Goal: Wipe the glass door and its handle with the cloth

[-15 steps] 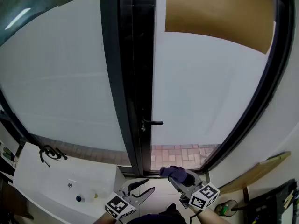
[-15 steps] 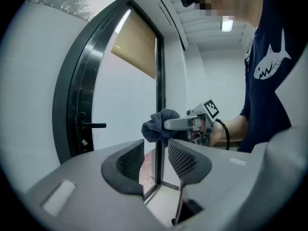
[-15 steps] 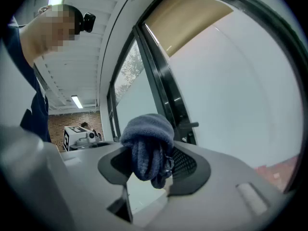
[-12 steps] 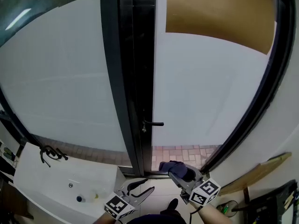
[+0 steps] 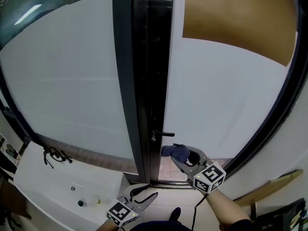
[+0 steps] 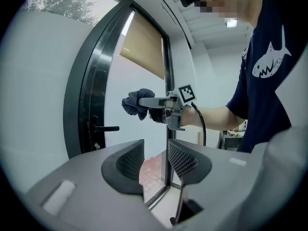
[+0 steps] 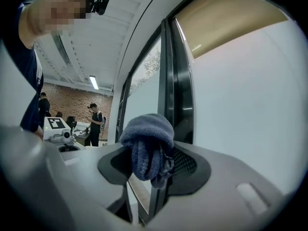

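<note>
The frosted glass door (image 5: pixel 226 95) stands in a black frame, with a small black lever handle (image 5: pixel 162 134) at its left edge. My right gripper (image 5: pixel 182 156) is shut on a bunched blue-grey cloth (image 5: pixel 176 151), held just right of and slightly below the handle, close to the glass. In the right gripper view the cloth (image 7: pixel 148 146) bulges out between the jaws. The left gripper view shows the handle (image 6: pixel 105 128) and the cloth (image 6: pixel 136 103) above it. My left gripper (image 5: pixel 145 195) hangs low near the floor, open and holding nothing.
A brown panel (image 5: pixel 240 18) covers the door's upper part. A second frosted pane (image 5: pixel 62 81) lies left of the black frame (image 5: pixel 142 81). A white basin (image 5: pixel 67 189) with a black tap (image 5: pixel 50 155) sits at lower left. People stand far behind.
My right gripper has risen with the cloth from near the floor toward the door handle. The head view has tilted a little. The left gripper has stayed low.
</note>
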{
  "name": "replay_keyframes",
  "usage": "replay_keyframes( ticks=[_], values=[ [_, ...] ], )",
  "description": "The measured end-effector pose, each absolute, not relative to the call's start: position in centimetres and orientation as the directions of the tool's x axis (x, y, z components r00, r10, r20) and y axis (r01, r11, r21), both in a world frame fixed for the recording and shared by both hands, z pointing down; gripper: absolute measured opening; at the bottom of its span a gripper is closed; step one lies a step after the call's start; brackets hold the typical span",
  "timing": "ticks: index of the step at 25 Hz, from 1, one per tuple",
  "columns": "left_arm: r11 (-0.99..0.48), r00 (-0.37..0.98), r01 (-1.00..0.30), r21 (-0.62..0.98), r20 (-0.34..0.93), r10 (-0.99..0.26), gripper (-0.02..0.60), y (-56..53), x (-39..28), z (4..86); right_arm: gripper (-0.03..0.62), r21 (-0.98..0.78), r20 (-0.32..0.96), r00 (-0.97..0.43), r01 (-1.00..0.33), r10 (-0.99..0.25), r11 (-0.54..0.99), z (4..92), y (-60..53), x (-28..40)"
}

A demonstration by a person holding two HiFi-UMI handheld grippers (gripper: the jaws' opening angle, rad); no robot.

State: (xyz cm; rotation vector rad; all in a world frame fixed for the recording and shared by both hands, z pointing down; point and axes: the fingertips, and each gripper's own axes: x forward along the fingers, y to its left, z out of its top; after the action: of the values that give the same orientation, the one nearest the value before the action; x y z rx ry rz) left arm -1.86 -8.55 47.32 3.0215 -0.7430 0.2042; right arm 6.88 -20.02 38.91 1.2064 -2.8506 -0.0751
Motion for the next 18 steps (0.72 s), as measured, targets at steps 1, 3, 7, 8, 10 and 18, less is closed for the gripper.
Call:
replay_keyframes(
  ticks=[1,3,7,8,10,18],
  values=[
    [-0.884,0.877,-0.467,-0.001,0.132,-0.463,0.152,-8.8,-1.6,47.3,0.183,0.082,0.028,-0.699,-0.711,-0.714,0.699,38.7,-20.9,6.8],
    [-0.884,0.878,-0.468,0.012,0.126,-0.462,0.151,-9.3,-0.9,47.1,0.183,0.141,0.04,-0.7,-0.702,-0.713,0.698,38.3,-22.6,6.6],
    [-0.886,0.881,-0.463,-0.006,0.102,-0.461,0.152,-10.1,0.6,45.7,0.183,0.381,0.082,-0.673,-0.661,-0.735,0.647,37.1,-26.3,5.7],
    [-0.887,0.882,-0.461,-0.013,0.097,-0.46,0.15,-10.2,0.9,45.6,0.183,0.441,0.097,-0.665,-0.639,-0.741,0.631,36.9,-27.2,5.4],
    [-0.888,0.884,-0.459,-0.022,0.089,-0.459,0.151,-10.5,1.5,45.3,0.183,0.534,0.13,-0.65,-0.591,-0.749,0.605,36.6,-29.1,4.7],
    [-0.886,0.882,-0.463,-0.014,0.091,-0.463,0.15,-10.7,2.4,45.8,0.181,0.808,0.241,-0.564,-0.334,-0.79,0.486,37.2,-35.8,1.4]
  ],
)
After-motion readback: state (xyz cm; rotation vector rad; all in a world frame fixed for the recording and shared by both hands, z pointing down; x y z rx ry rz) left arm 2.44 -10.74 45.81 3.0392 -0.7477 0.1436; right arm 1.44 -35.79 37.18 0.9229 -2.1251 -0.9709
